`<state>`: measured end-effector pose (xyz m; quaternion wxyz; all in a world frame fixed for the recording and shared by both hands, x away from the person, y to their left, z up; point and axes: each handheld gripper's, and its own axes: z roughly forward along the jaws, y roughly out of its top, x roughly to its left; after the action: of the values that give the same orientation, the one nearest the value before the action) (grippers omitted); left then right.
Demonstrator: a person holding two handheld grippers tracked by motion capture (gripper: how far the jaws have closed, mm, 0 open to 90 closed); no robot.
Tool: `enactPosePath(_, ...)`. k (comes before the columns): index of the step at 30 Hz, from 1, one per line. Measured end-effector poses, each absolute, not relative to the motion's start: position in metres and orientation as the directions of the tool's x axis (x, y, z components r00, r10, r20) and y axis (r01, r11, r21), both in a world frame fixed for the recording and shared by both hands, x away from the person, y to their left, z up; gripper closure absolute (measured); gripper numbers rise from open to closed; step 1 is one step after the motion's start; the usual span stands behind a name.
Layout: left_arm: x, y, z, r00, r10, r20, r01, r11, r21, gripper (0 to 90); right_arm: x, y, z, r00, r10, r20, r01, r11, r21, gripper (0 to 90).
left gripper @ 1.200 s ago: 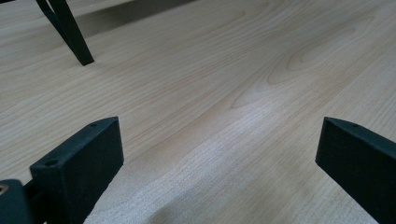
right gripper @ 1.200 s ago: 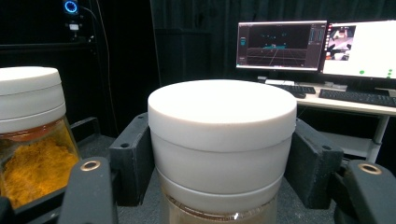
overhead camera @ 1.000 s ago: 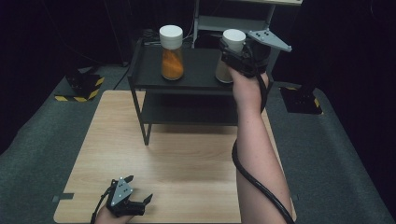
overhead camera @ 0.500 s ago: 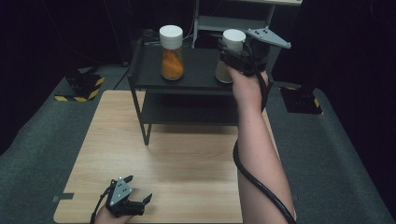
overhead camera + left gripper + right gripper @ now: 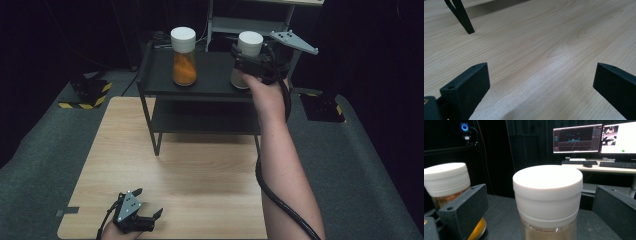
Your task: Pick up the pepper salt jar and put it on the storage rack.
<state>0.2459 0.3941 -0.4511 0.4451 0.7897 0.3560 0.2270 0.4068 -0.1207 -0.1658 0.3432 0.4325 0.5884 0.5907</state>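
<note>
- The right claw [image 5: 248, 64] is up at the top deck of the black shelf rack [image 5: 150, 75], with the pale-filled jar [image 5: 246, 60] between its jaws. Its jaws have just been opening and now stand wide; in the right gripper view there is clear space between each pad and the jar's white lid [image 5: 547, 192], so the jar is released, not gripped.
- The jar stands on its own base on the shelf deck, straight ahead of the right claw and centred between its jaws. That reads as a jar just set down on the deck, with the jaws spread so they can draw away without dragging it.
- The jar's long axis runs upright, lid pointing up, base on the deck, with no lean that I can make out.
- The orange-filled jar [image 5: 183, 57] stands on the same deck, off to the left of the right claw and apart from the pale jar; it too is upright, white lid on top.
- The left claw [image 5: 135, 216] rests low on the wooden table [image 5: 200, 175], far from the rack. Its jaws are spread with nothing between them, so it looks parked while the right hand works.
</note>
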Motion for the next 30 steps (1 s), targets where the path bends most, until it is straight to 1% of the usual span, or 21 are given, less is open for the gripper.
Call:
enactPosePath(8,0.244,0.395,-0.451,0.641,0.766,0.046,0.357,-0.351,0.866,0.9,0.399,-0.123,-0.166,-0.412,0.906,0.097,0.122,-0.051,0.991,0.0)
enactPosePath(20,0.244,0.395,-0.452,0.643,0.765,0.049,0.353,-0.353,0.867,0.9,0.384,-0.127,-0.181,-0.444,0.891,0.093,0.119,-0.044,0.992,0.0)
enactPosePath(30,0.244,0.396,-0.452,0.645,0.763,0.051,0.348,-0.352,0.869,0.9,0.362,-0.132,-0.213,-0.478,0.876,0.062,0.111,-0.01,0.994,0.0)
